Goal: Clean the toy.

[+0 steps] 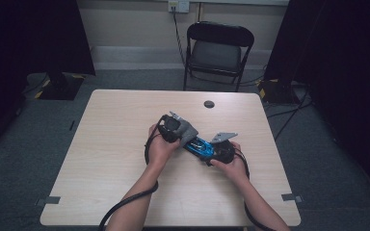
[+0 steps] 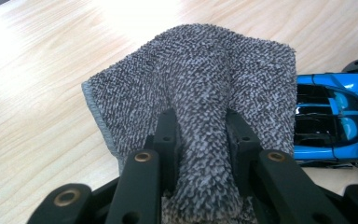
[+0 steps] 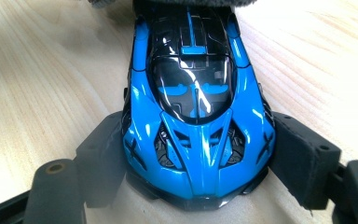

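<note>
A blue and black toy car (image 1: 201, 147) rests on the wooden table (image 1: 115, 159), near its middle. My right gripper (image 1: 217, 150) is shut on it. In the right gripper view the pads press on both flanks of the toy car (image 3: 198, 93) near its front end, right gripper (image 3: 198, 140). My left gripper (image 1: 176, 127) is shut on a folded grey terry cloth (image 1: 189, 131). The cloth (image 2: 191, 70) bulges out between the jaws of the left gripper (image 2: 200, 126) and lies against the car (image 2: 335, 116). The cloth's edge (image 3: 186, 2) covers the car's far end.
A small dark round disc (image 1: 209, 104) sits in the tabletop near the far edge. A black folding chair (image 1: 219, 48) stands behind the table. Dark stands and curtains flank both sides, with cables on the floor (image 1: 289, 110) at the right.
</note>
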